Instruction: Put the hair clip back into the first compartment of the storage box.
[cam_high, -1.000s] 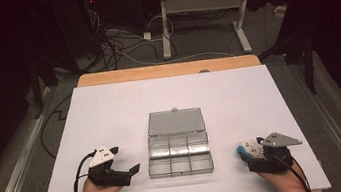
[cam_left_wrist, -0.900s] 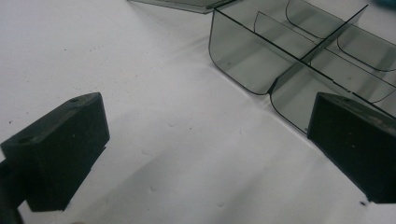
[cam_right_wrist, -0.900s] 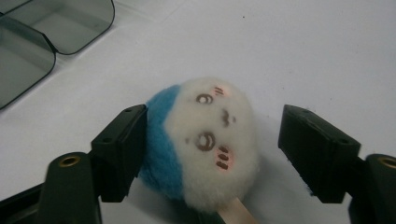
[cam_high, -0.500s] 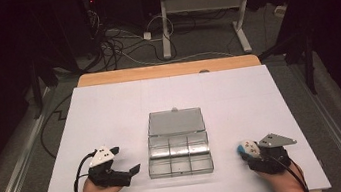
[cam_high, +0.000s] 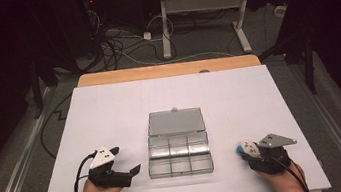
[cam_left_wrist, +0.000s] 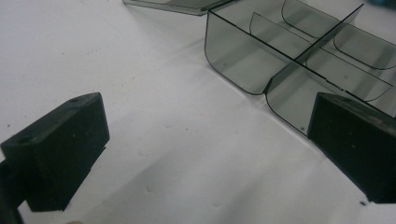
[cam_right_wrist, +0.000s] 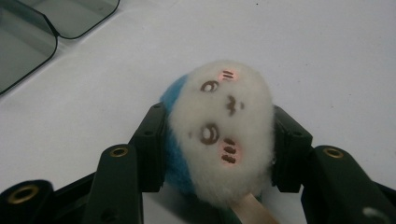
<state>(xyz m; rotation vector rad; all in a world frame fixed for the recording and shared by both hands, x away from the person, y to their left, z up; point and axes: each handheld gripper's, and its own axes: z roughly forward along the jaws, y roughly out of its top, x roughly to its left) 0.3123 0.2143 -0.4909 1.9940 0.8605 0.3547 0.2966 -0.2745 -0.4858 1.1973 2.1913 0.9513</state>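
A white table [cam_high: 110,109] is filling the middle of the high view, with a strip of bare wood showing along its far edge and a dark floor strewn with cables lying beyond it in the upper part of the frame.

At the centre of the table a clear plastic organizer box [cam_high: 179,148] is sitting open, its lid lying flat toward the top of the frame and its six small compartments facing up. In the left gripper view the box [cam_left_wrist: 299,60] is taking up the upper right of the frame, its smoky walls and dividers standing on the white surface.

In the lower left of the high view a hand is holding the left gripper [cam_high: 128,174] just beside the box. In its own view the left gripper [cam_left_wrist: 210,154] is keeping its jaws spread wide apart, with bare table between them.

In the lower right of the high view the other hand is holding the right gripper [cam_high: 245,150], a little apart from the box. Its jaws have just been closing and are now pinching a small plush toy [cam_right_wrist: 219,130] on both sides. The toy is white and fuzzy with a blue back, a simple drawn face and pink cheek marks, and it is showing in the high view as a small white and blue lump [cam_high: 244,148] at the gripper's tip.
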